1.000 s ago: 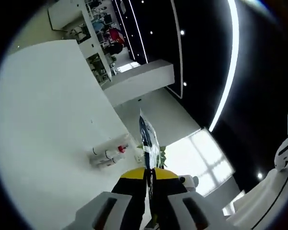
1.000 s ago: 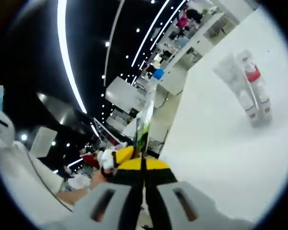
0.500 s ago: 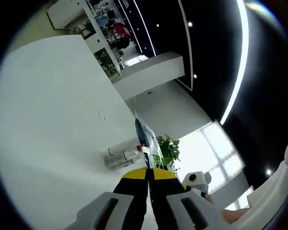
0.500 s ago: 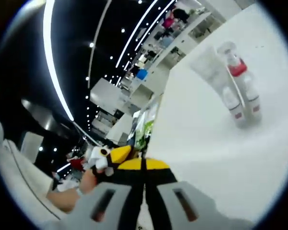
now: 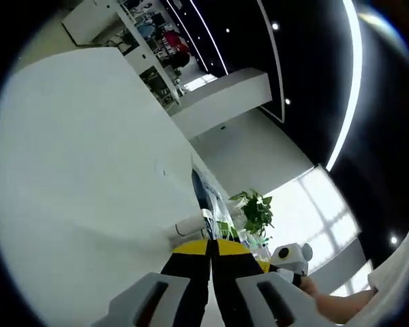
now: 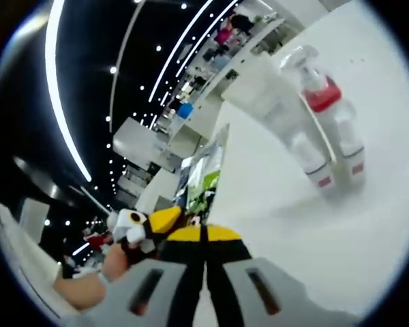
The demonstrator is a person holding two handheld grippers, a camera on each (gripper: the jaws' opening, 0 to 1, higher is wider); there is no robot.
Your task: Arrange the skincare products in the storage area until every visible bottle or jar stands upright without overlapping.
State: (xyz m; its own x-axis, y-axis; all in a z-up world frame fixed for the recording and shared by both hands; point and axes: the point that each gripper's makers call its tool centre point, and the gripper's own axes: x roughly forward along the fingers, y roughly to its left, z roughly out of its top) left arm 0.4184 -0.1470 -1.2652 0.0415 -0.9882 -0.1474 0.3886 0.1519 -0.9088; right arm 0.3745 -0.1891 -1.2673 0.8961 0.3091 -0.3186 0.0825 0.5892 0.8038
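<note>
**Both grippers pinch one flat packet beside the bottles**

Your white table (image 6: 368, 225) spreads across both views, in the right gripper view across the right side. On it stand your skincare bottles (image 6: 320, 129) as a tight upright cluster: a white tube, a pump bottle with a red collar and small clear bottles with red bands, touching one another. In the left gripper view one white bottle (image 5: 189, 227) peeks out just beside your jaws.

Your left gripper (image 5: 210, 253) has its jaws pressed nearly together on the edge of a thin, flat printed packet (image 5: 203, 199). Your right gripper (image 6: 204, 238) is likewise closed tight on the packet (image 6: 203, 178), seen there with green and white print. The left gripper (image 6: 157, 221) comes in beside it, held by your hand (image 6: 99, 272).
</note>
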